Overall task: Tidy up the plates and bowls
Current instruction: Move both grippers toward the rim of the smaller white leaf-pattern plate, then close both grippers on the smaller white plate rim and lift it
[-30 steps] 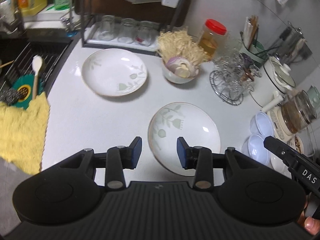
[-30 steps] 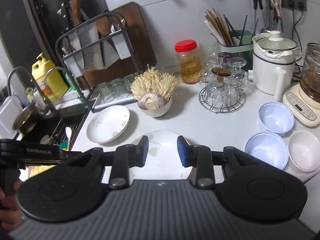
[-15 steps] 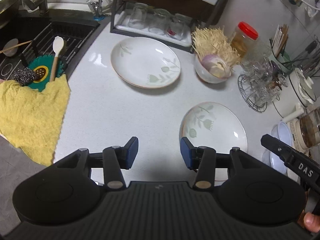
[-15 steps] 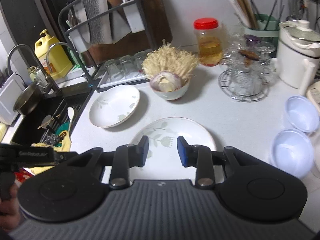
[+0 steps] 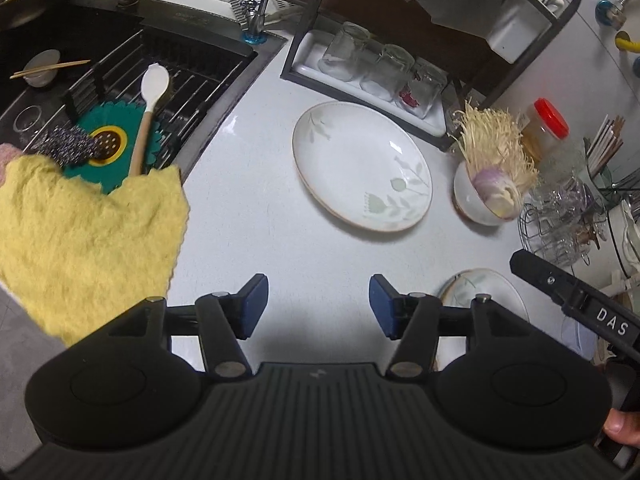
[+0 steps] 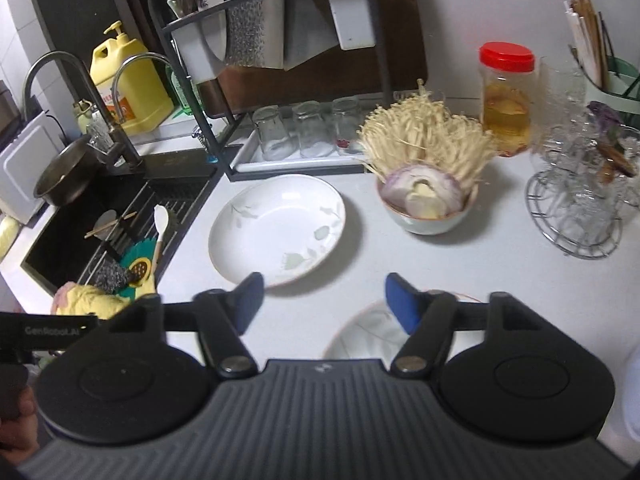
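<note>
- The left gripper [image 5: 318, 304] hangs over bare counter [image 5: 256, 216], its jaws just widened, nothing between them.
- The right gripper [image 6: 322, 300] has also just spread, released, empty.
- The far plate [image 6: 277, 227] lies just beyond the right gripper's left finger, near the sink edge.
- The near plate [image 6: 368, 334] sits under its right finger.
- A bowl of mushrooms [image 6: 427, 204] stands right of the far plate; a glass rack [image 6: 576, 204] stands further right.
- A yellow cloth [image 5: 84, 236] drapes over the counter's sink corner.
</note>
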{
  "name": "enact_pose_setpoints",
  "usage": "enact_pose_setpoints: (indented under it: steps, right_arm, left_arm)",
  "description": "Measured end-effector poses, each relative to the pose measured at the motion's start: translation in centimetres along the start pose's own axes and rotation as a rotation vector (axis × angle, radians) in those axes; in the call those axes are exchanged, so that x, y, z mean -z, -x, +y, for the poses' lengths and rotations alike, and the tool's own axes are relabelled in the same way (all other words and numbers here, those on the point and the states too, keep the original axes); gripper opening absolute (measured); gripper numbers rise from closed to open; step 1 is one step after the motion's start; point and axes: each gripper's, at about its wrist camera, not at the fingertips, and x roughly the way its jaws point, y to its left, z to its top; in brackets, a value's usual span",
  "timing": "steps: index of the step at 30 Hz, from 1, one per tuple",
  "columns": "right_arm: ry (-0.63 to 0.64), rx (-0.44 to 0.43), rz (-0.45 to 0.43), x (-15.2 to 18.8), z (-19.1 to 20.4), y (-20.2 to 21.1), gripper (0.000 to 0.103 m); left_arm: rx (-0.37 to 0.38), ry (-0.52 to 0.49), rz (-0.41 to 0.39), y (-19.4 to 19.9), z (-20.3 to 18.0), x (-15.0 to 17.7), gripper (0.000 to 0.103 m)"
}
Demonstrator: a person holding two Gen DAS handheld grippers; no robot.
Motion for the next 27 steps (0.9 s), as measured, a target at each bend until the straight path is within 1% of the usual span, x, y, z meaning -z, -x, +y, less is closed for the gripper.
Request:
enact_pose_setpoints:
  steps: [2, 3, 4, 5, 6, 8, 12, 17, 19, 20, 21, 23, 26, 27]
  right_arm:
    - [-0.022, -0.003, 0.026, -0.3, 0.1, -1.4, 0.071]
    - [-0.04, -0.008, 0.035, -0.5, 0.2, -2.1, 0.071]
    - [-0.057, -0.014, 0.043, -0.6, 0.1, -2.8, 0.071]
    - [-0.071, -0.02, 0.046, -0.8, 0.1, -3.4, 0.071]
    - [-0.087, -0.025, 0.05, -0.9, 0.0, -4.2, 0.071]
    - [-0.117, -0.017, 0.071, -1.2, -0.2, -5.9, 0.071]
    - [-0.132, 0.013, 0.088, -2.0, -0.2, -8.7, 0.07]
    - [-0.171, 0.035, 0.1, -2.7, -0.3, -11.7, 0.069]
    - [-0.194, 0.04, 0.108, -2.8, -0.5, -12.8, 0.066]
    - [-0.196, 0.045, 0.115, -2.7, -0.6, -13.4, 0.063]
    - [-0.199, 0.05, 0.123, -2.7, -0.6, -13.9, 0.058]
    - [-0.211, 0.061, 0.132, -2.7, -0.6, -14.7, 0.051]
    - [-0.23, 0.074, 0.137, -2.7, -0.8, -15.8, 0.048]
    - [-0.232, 0.085, 0.137, -2.7, -0.8, -16.1, 0.045]
  left_arm:
    - [0.016, -0.021, 0.001, -1.2, 0.3, -1.5, 0.065]
    - [0.028, -0.047, -0.002, -1.8, 0.3, -2.2, 0.068]
    - [0.027, -0.076, -0.013, -2.3, 0.2, -2.9, 0.071]
    - [0.021, -0.094, -0.016, -2.8, 0.2, -3.5, 0.072]
    - [0.025, -0.099, -0.015, -3.4, 0.3, -4.1, 0.072]
    - [0.061, -0.087, -0.015, -4.6, 0.8, -5.4, 0.072]
    - [0.077, -0.084, -0.005, -7.3, 1.5, -7.6, 0.072]
    - [0.093, -0.12, 0.016, -10.4, 2.1, -9.6, 0.071]
    - [0.103, -0.135, 0.013, -11.5, 2.3, -10.6, 0.071]
    - [0.111, -0.139, 0.016, -11.9, 2.3, -11.0, 0.071]
    - [0.119, -0.148, 0.016, -12.5, 2.3, -11.6, 0.071]
    - [0.122, -0.182, 0.017, -13.4, 2.0, -12.4, 0.069]
    - [0.14, -0.216, 0.03, -14.8, 1.7, -13.5, 0.064]
    - [0.14, -0.231, 0.034, -15.3, 1.5, -13.9, 0.062]
